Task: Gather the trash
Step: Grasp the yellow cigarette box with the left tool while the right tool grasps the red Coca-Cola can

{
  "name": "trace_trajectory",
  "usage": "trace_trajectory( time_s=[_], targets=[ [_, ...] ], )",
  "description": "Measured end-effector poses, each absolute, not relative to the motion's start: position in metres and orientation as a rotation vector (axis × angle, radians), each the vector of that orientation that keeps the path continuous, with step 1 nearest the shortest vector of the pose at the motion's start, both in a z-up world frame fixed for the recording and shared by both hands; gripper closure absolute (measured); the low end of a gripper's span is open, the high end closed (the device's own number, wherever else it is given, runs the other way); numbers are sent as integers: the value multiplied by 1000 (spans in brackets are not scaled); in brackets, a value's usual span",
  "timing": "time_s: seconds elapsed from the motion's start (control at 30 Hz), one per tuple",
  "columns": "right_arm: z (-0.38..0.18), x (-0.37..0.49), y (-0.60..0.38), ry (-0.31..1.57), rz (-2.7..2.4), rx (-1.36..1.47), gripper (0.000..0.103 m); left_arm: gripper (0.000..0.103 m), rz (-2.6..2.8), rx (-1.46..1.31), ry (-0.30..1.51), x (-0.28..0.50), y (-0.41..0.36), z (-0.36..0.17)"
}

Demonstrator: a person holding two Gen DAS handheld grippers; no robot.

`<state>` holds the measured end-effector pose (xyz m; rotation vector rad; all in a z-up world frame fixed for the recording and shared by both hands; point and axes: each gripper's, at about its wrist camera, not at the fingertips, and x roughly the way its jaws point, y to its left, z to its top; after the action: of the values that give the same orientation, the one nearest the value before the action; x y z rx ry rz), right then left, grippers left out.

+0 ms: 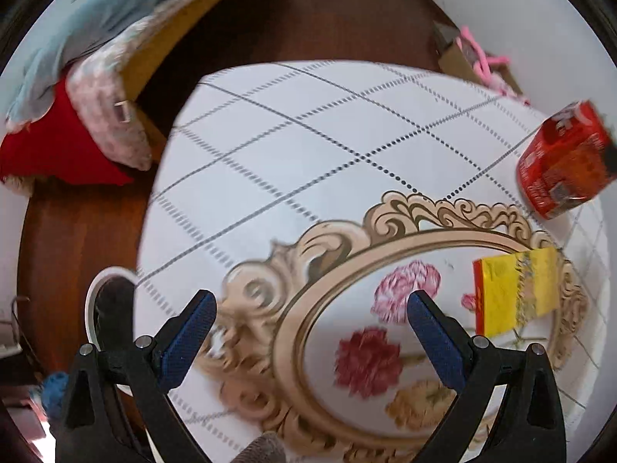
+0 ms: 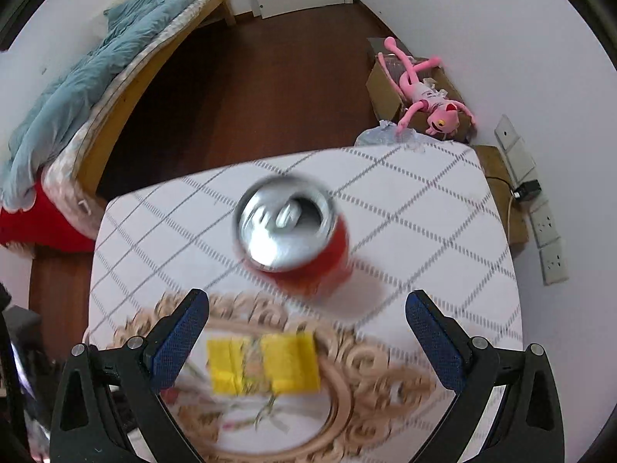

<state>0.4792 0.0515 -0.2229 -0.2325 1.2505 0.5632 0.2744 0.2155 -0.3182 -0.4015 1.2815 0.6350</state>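
On the far left of the room, a bed (image 2: pixel 88 88) is seen against the wall, covered by a blue quilt (image 2: pixel 77 77), with a red cloth (image 1: pixel 58 150) at its near end. Brown floor (image 2: pixel 250 88) is spread between the bed and the table (image 2: pixel 443 231), which is draped in a white cloth with a dotted grid and an ornate oval frame of flowers printed at its near side. Past the table's far right corner, cardboard boxes (image 2: pixel 385 88) are placed against the wall, and a pink plush toy (image 2: pixel 428 96) is laid across them. A white bin rim (image 1: pixel 92 293) is seen just off the table's left edge in the left wrist view.

A red can (image 2: pixel 293 231) is stood upright on the grid part of the cloth, beyond the printed frame; its silver top is shown to the right wrist camera, blurred. In the left wrist view the can (image 1: pixel 563 162) is found at the far right. A yellow wrapper (image 2: pixel 264 366) is laid flat inside the printed oval, nearer than the can and apart from it; in the left view the wrapper (image 1: pixel 516 293) is placed right of the fingers.

The left gripper (image 1: pixel 310 332) is held released above the printed oval, nothing between its blue pads. The right gripper (image 2: pixel 306 332) is likewise spread wide and empty, above the table between can and wrapper.
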Motion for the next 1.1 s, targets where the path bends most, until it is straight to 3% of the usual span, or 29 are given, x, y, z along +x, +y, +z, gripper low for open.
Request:
trace_trajectory(
  time_s=[0.23, 0.3, 0.33, 0.63, 1.0, 1.07, 1.1],
  targets=[
    [-254, 504, 78, 1278, 632, -197, 2, 0, 633, -406, 1302, 285, 223, -332],
    [-261, 506, 80, 1278, 645, -185, 25, 0, 633, -370, 1305, 290, 219, -333],
    [-262, 506, 80, 1274, 648, -183, 29, 0, 634, -350, 1304, 290, 216, -332],
    [-236, 489, 12, 1301, 573, -268, 30, 0, 312, 23, 1214, 312, 132, -296],
    [-243, 500, -74, 1338, 445, -219, 30, 3, -74, 199, 1349, 375, 61, -335],
    [-245, 505, -75, 1340, 440, -198, 30, 6, -97, 164, 1364, 383, 63, -337],
    [-247, 508, -73, 1342, 438, -192, 30, 15, -103, 142, 1363, 386, 65, -336]
  ],
)
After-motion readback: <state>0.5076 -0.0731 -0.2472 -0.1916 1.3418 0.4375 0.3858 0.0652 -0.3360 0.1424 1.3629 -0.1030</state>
